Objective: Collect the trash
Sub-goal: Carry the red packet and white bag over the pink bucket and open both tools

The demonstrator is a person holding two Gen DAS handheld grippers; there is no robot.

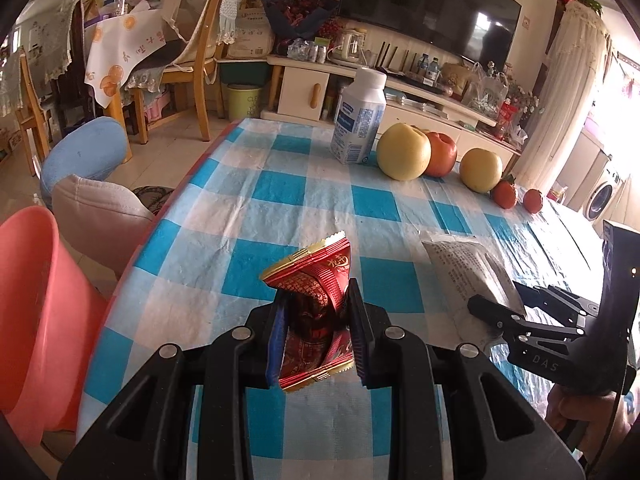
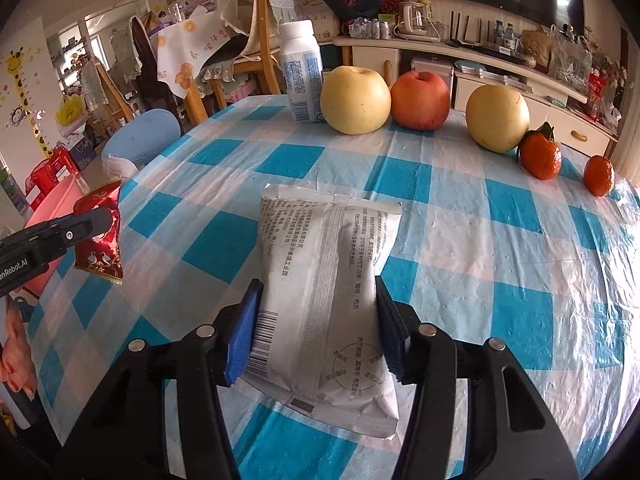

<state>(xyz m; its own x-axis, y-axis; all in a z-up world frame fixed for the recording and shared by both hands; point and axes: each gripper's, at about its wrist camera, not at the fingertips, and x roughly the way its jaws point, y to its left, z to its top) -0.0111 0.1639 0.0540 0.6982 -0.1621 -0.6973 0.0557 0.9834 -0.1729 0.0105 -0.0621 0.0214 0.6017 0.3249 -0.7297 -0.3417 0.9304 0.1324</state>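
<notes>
My left gripper (image 1: 318,300) is shut on a crumpled red and gold wrapper (image 1: 316,284) and holds it above the checked tablecloth (image 1: 256,200). The same wrapper (image 2: 100,236) and the left gripper (image 2: 86,220) show at the left of the right wrist view. My right gripper (image 2: 316,284) has its blue pads on both sides of a white printed packet (image 2: 324,280) that lies on the tablecloth (image 2: 480,220). The packet (image 1: 468,268) and the right gripper (image 1: 496,312) also show at the right of the left wrist view.
At the table's far side stand a white bottle (image 2: 300,72), two yellow pears (image 2: 355,100), a red apple (image 2: 420,100) and two small oranges (image 2: 540,156). A pink bin (image 1: 36,320) and a blue stool (image 1: 84,152) stand left of the table.
</notes>
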